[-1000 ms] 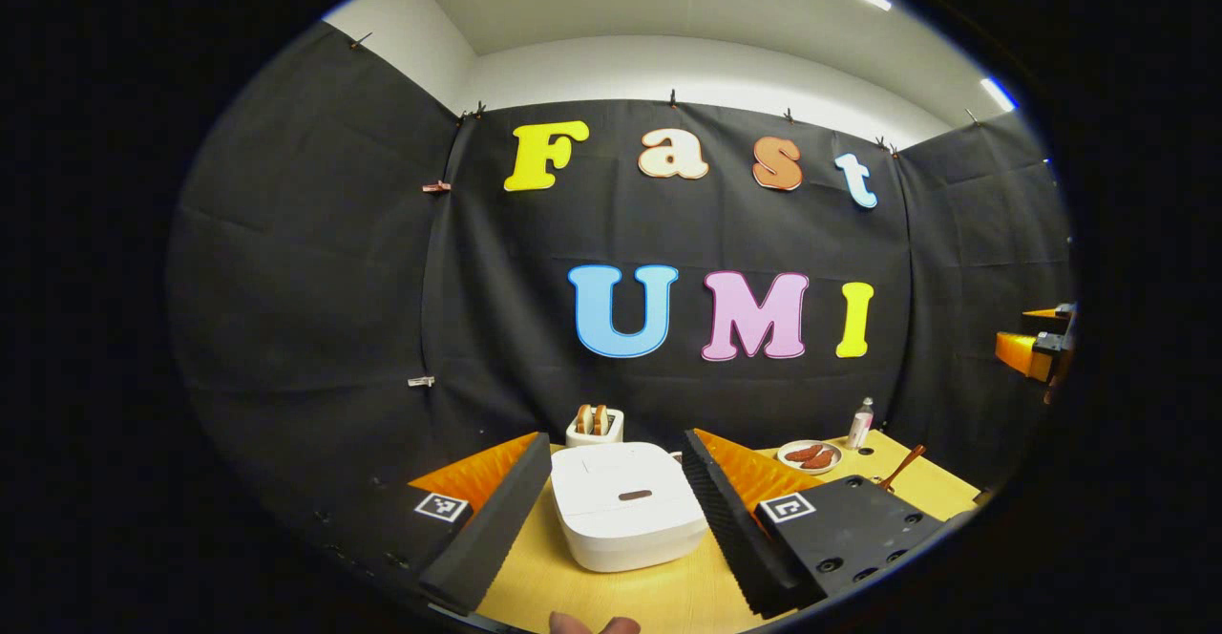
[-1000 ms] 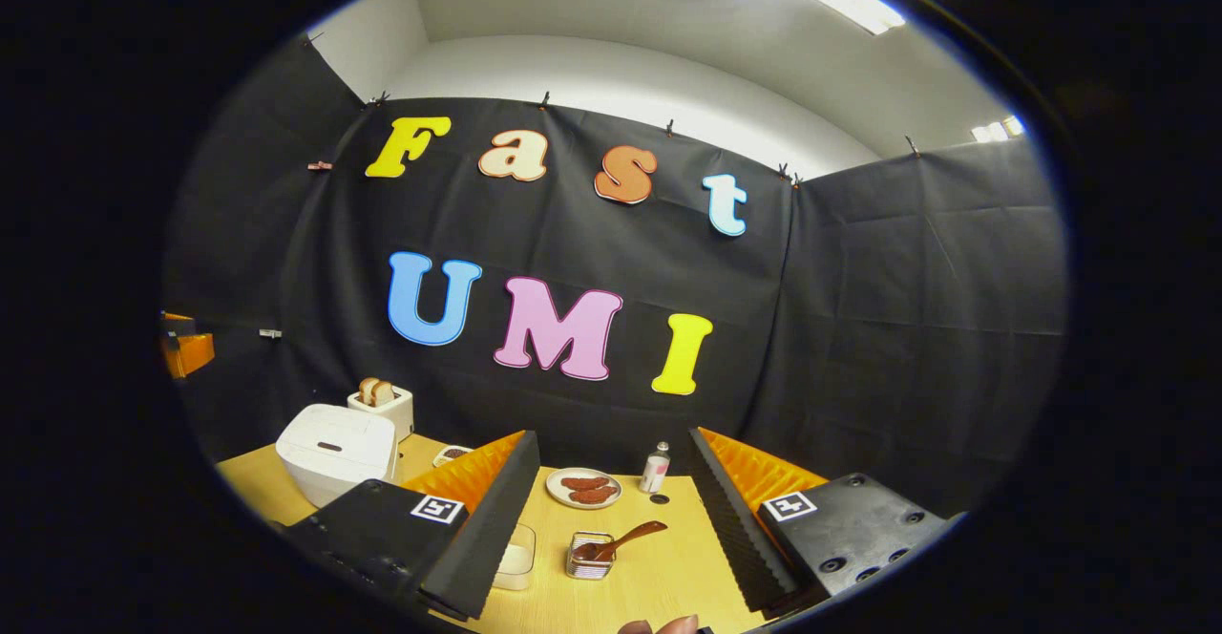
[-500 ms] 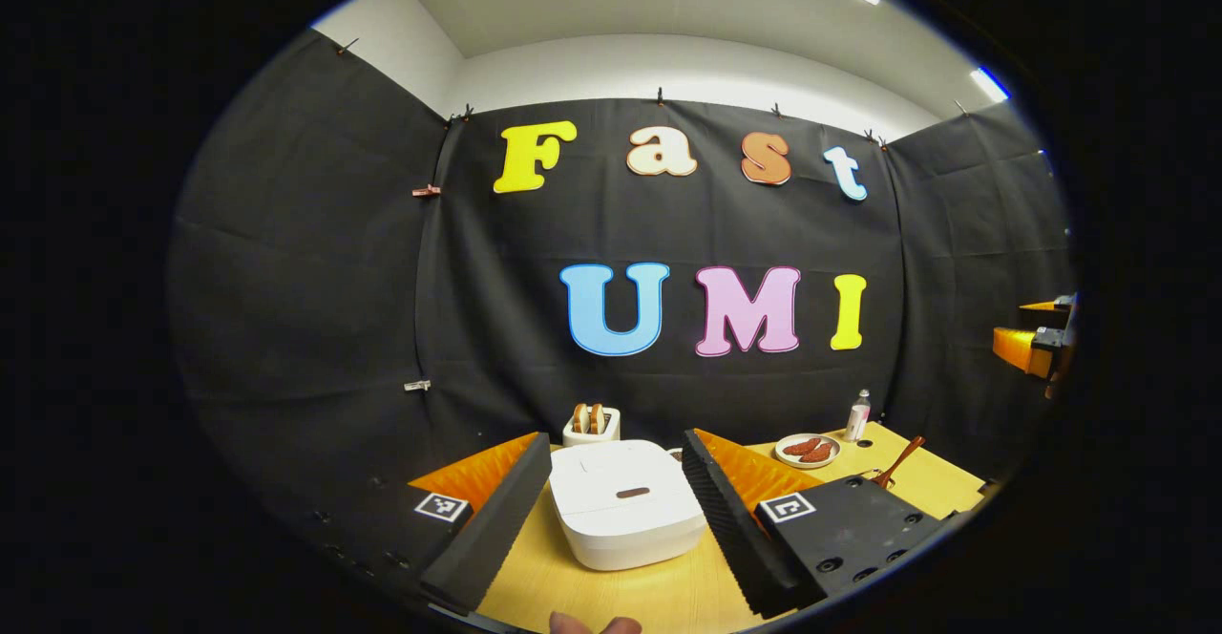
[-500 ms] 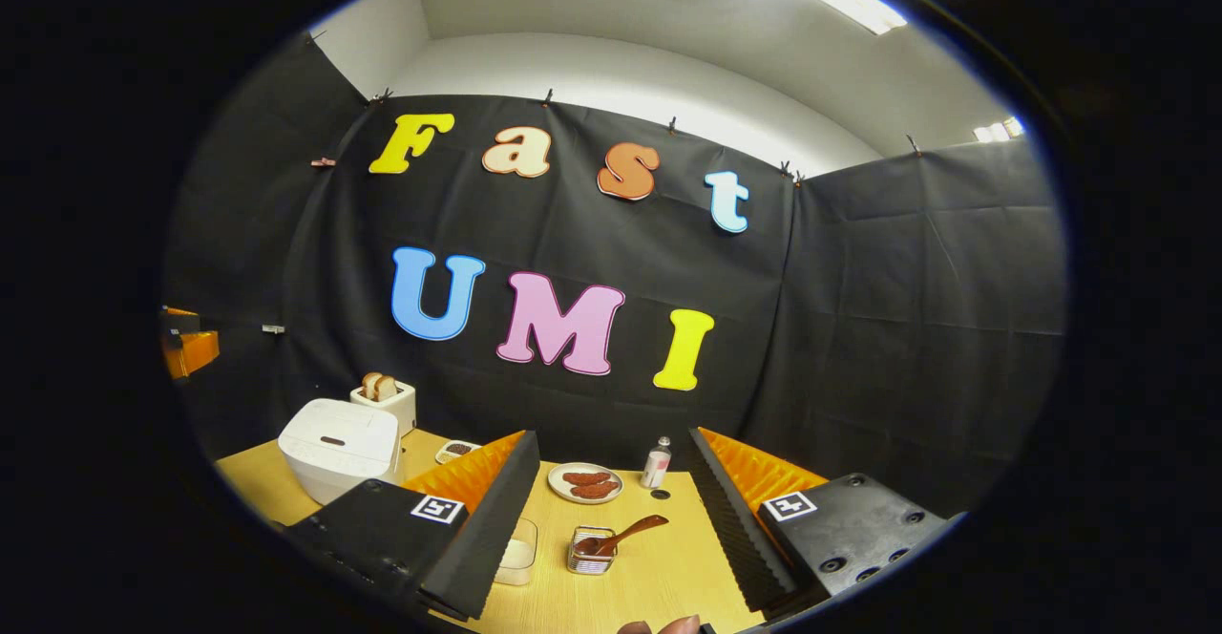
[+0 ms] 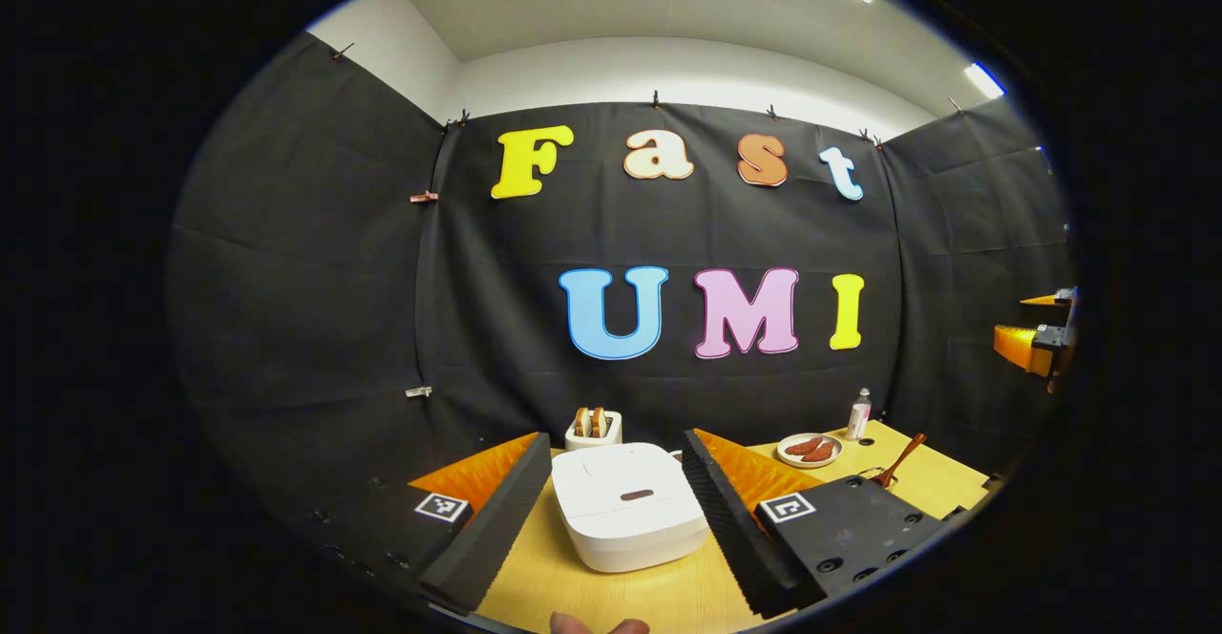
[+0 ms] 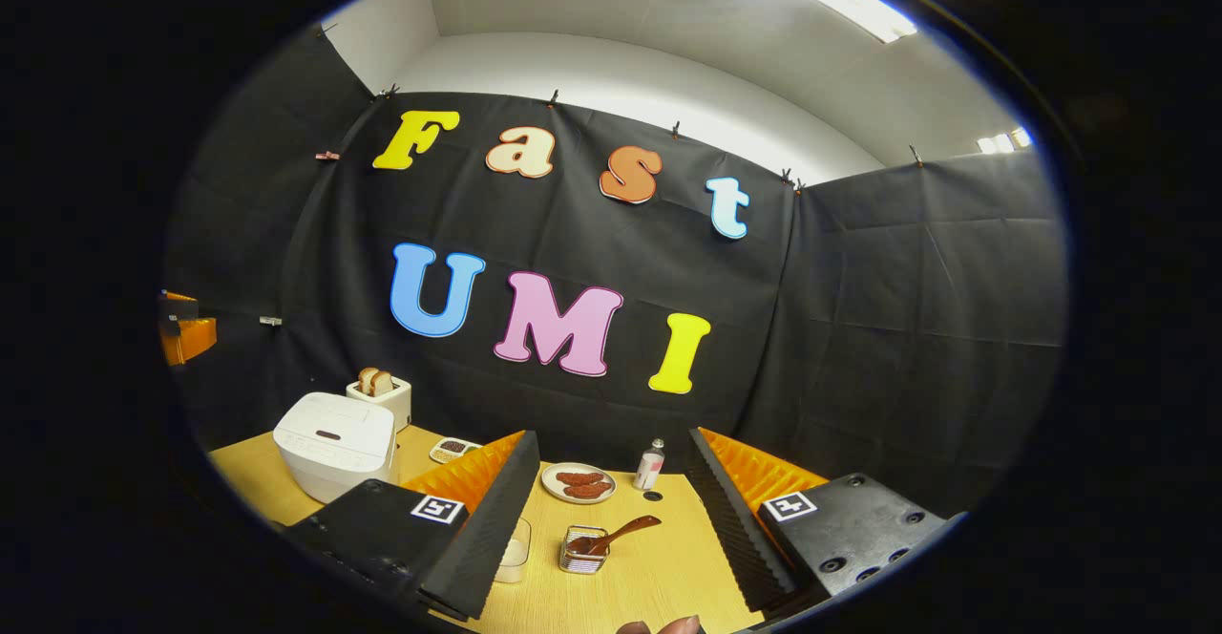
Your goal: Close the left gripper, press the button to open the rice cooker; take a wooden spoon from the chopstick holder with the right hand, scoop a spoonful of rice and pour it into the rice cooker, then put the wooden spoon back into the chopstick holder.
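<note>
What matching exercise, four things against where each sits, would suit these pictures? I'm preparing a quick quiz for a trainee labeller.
Things:
1. rice cooker
2. wooden spoon
3. toaster
4. small bottle

Places:
A. leaning in the wire holder
B. behind the rice cooker, with bread in its slots
C. framed between the open left tongs, lid shut
D. upright beside the plate of sausages

Pairs: 1-C, 2-A, 3-B, 4-D
</note>
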`<state>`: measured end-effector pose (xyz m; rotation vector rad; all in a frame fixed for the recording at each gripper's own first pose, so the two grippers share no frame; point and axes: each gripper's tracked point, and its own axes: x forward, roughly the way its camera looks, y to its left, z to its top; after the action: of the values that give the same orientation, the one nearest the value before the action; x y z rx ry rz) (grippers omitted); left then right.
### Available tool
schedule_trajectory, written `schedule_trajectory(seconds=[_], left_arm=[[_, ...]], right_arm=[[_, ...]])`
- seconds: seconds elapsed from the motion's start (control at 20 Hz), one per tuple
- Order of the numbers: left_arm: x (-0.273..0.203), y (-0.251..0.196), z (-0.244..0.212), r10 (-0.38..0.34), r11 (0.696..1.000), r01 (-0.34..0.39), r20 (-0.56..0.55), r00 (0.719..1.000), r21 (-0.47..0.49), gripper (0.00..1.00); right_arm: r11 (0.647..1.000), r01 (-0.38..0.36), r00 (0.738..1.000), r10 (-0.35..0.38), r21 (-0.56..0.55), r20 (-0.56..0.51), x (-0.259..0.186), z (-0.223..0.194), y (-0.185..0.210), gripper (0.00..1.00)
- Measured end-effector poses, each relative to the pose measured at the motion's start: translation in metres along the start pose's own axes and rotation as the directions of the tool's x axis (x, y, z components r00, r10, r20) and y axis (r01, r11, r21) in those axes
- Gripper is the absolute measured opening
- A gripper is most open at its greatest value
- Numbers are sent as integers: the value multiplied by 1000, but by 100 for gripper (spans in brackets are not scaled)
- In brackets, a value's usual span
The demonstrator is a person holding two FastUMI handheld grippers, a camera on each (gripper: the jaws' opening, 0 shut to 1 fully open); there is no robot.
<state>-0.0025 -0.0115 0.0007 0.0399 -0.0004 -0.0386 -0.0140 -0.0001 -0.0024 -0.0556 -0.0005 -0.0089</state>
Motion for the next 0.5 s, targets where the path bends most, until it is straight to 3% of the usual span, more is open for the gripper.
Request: schedule_trajectory(seconds=[0.15, 0.25, 0.3, 0.35, 0.4, 0.5], left_arm=[[2, -8, -7, -48, 998, 47, -39, 998, -31, 92], [6, -19, -9, -117, 990, 112, -62, 991, -80, 61], [9, -20, -8, -136, 986, 130, -58, 989, -101, 39], [13, -21, -10, -154, 983, 146, -61, 986, -113, 34], [18, -19, -14, -155, 983, 147, -72, 985, -108, 20], [28, -15, -25, -171, 984, 165, -98, 980, -72, 8]], right_arm=[[1000, 6, 1000, -6, -9, 0, -1, 0, -1, 97], [1000, 13, 1000, -13, -27, 6, -2, 2, -5, 97], [999, 14, 1000, -14, -31, 6, -1, 2, -6, 97], [999, 18, 1000, -18, -30, 6, 0, 2, -7, 97], [999, 21, 1000, -21, -26, 6, 1, 2, -8, 97], [999, 24, 1000, -24, -23, 4, 3, 1, -9, 97]])
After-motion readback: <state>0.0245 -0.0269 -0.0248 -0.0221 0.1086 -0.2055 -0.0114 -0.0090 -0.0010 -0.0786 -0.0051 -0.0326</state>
